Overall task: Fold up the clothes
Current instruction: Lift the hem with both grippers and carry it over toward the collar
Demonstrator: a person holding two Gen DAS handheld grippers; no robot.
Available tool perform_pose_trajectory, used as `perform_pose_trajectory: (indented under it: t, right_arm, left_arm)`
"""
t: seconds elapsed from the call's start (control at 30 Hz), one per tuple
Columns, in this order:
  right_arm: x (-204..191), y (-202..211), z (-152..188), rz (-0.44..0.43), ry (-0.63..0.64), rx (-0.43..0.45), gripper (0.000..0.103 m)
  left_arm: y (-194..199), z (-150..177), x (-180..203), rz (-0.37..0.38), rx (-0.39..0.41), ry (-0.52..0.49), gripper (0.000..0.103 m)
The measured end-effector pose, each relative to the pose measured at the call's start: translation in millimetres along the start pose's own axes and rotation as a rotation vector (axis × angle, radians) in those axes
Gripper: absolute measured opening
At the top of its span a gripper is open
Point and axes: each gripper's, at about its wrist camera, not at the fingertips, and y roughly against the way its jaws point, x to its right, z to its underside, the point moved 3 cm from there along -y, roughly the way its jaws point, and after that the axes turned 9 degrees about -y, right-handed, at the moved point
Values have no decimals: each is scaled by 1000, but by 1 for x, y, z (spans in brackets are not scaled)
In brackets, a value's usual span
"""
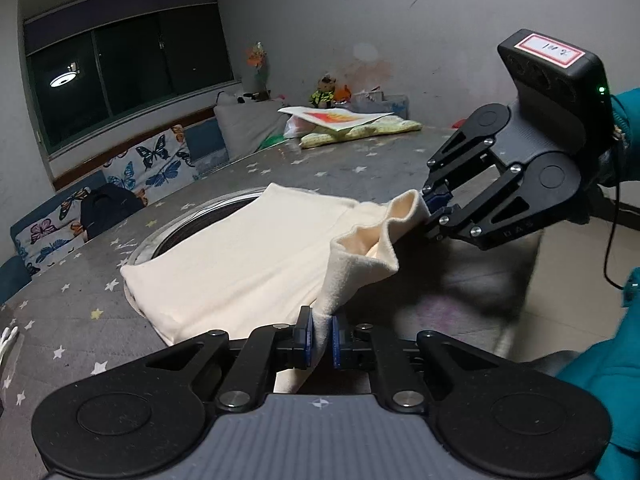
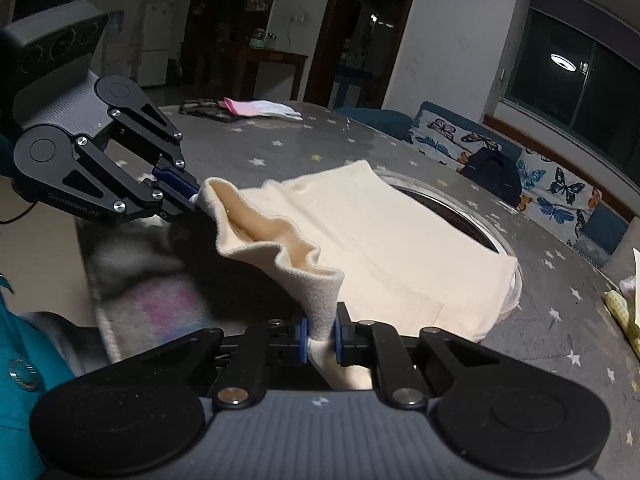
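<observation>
A cream garment (image 1: 240, 256) lies on the grey star-print table (image 1: 80, 312), partly over a round metal-rimmed recess (image 1: 160, 240). My left gripper (image 1: 320, 336) is shut on the garment's near edge, and it shows in the right wrist view (image 2: 192, 200) at the left. My right gripper (image 2: 322, 338) is shut on the same lifted edge, and it shows in the left wrist view (image 1: 434, 210) at the right. The edge hangs slack between both grippers above the table's edge. The garment's far part (image 2: 400, 248) rests flat.
A yellow folded cloth with papers (image 1: 352, 124) and toys (image 1: 324, 94) sit at the table's far side. Pink and white items (image 2: 256, 108) lie at another far edge. A butterfly-print sofa (image 2: 552, 188) with a dark bag (image 2: 492, 172) stands beyond. Tiled floor (image 1: 580, 280) lies beside the table.
</observation>
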Motion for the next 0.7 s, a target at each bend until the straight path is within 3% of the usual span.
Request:
perform_pose_trajectory:
  t: [0.23, 0.37, 0.7]
  right_arm:
    - [-28, 55, -5, -85, 8, -14, 11]
    - [-38, 73, -13, -104, 29, -30, 11]
    - [18, 39, -67, -88, -15, -21, 11]
  left_arm:
    - [54, -3, 22, 70, -2, 16, 10]
    - [69, -8, 29, 64, -14, 5, 10]
    - [29, -41, -28, -35, -4, -40, 10]
